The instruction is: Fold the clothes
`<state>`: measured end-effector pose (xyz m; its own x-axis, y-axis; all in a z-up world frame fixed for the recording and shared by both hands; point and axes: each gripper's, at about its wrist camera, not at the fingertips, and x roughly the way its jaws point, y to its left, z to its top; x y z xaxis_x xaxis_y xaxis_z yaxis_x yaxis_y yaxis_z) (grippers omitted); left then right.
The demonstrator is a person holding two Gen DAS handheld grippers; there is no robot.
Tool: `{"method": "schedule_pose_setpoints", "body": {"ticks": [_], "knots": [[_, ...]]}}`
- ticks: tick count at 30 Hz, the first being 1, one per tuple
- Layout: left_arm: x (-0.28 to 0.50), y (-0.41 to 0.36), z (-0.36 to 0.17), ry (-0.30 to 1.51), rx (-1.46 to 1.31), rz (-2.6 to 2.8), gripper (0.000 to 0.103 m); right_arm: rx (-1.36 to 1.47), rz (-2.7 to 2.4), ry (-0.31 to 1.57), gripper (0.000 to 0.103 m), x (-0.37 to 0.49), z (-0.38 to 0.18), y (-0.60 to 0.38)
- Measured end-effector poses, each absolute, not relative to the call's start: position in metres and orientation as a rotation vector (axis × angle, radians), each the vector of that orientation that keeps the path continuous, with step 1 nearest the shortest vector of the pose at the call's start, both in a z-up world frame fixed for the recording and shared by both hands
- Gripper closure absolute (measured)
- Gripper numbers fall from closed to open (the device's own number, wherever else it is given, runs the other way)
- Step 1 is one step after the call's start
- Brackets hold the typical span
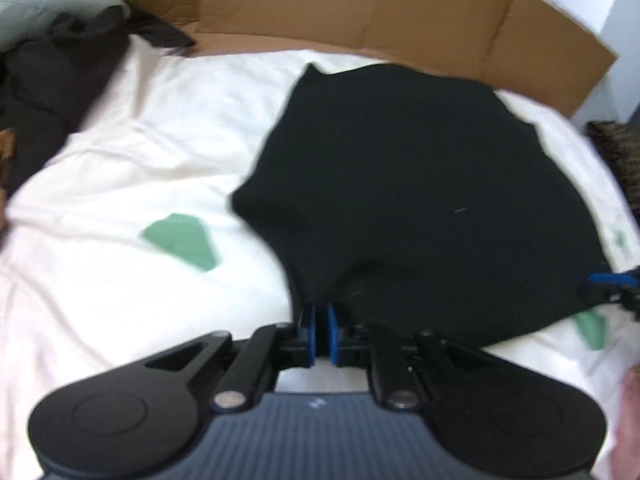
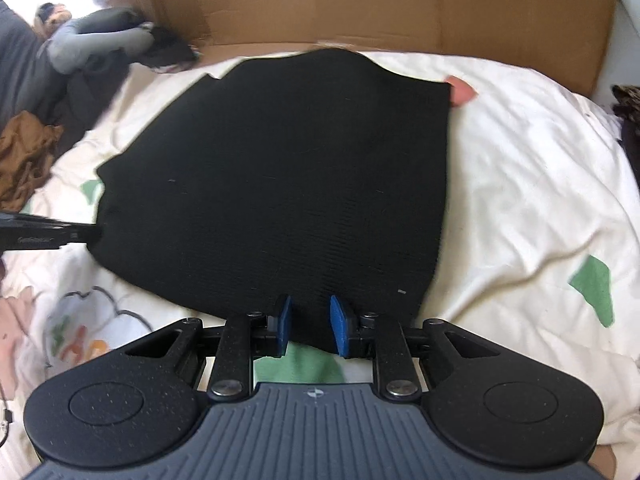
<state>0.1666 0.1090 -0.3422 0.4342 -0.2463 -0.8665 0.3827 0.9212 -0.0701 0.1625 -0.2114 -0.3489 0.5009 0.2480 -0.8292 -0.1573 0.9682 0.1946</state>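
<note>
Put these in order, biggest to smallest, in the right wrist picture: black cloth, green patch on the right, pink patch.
1. black cloth
2. green patch
3. pink patch; it lies farther back and is partly hidden, so it may look smaller.

A black knit garment (image 2: 280, 184) lies spread mostly flat on the bedding, reaching away from both grippers toward the cardboard at the far side. Its right edge runs straight; its left side is bunched and rounded. The near hem sits between the right gripper's (image 2: 308, 328) fingers, the near-left corner pinched in the left gripper (image 1: 322, 332).
</note>
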Motion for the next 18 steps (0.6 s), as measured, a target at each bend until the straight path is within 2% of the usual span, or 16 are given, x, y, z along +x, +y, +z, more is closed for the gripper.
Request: {"method": "schedule_pose_setpoints", "body": {"ticks": [5,13,18], "knots": [[0.169,0.114,-0.34,1.082,0.16,-0.352,0.085,0.068,0.221,1.032,0.076,0.16,-0.351,-0.215],[0.181,0.101,-0.305,1.007,0.124,-0.399,0.086,0.082,0.191,1.019,0.076,0.157,-0.341,-0.218],[0.198,0.077,-0.319,1.031,0.108,-0.478,0.086,0.107,0.232,1.016,0.075,0.158,-0.341,-0.213]]}}
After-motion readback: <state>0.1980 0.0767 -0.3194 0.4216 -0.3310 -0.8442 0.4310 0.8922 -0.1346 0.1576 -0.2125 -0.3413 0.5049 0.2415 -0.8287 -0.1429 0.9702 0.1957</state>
